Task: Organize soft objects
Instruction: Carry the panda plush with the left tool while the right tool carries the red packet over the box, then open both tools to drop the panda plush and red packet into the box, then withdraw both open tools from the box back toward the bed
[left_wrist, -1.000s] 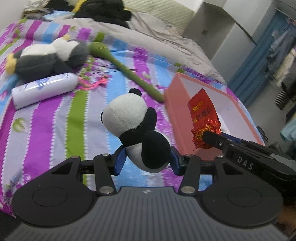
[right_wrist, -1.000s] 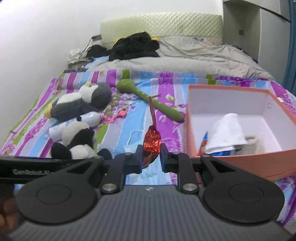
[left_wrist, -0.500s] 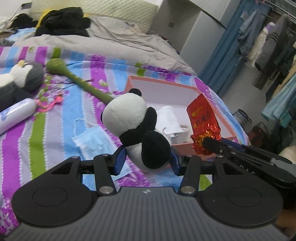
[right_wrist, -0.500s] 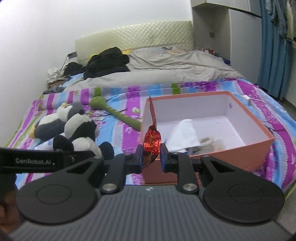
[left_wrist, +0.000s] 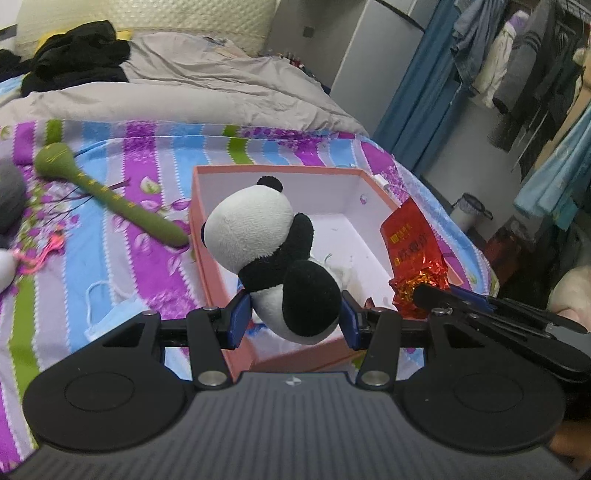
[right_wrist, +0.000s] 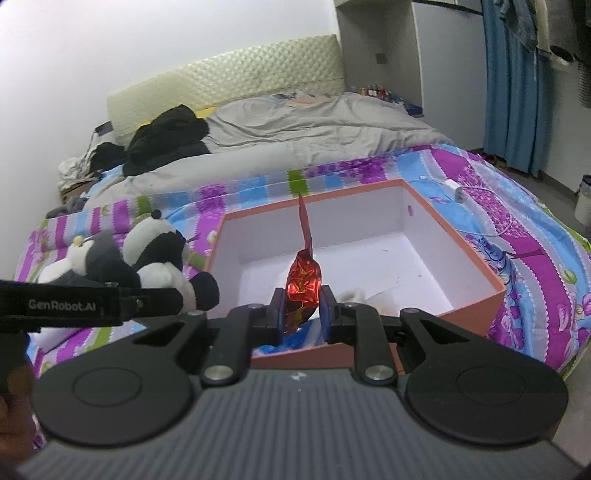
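The left gripper (left_wrist: 293, 319) pinches a black-and-white plush panda (left_wrist: 273, 254) by its lower body, the toy held up over the near part of the open salmon-pink cardboard box (left_wrist: 207, 273) just ahead of the claw. The right gripper (right_wrist: 302, 318), beside it, is clamped on a crinkled red foil packet (right_wrist: 303, 284) standing upright, with the same box directly beyond its fingers.

"GenRobot.AI" on left gripper (right_wrist: 155, 297) side.

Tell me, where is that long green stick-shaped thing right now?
In the left wrist view, the green plush stick lies on the striped bedspread to the left of the pink box, its thin end almost at the box's left wall.
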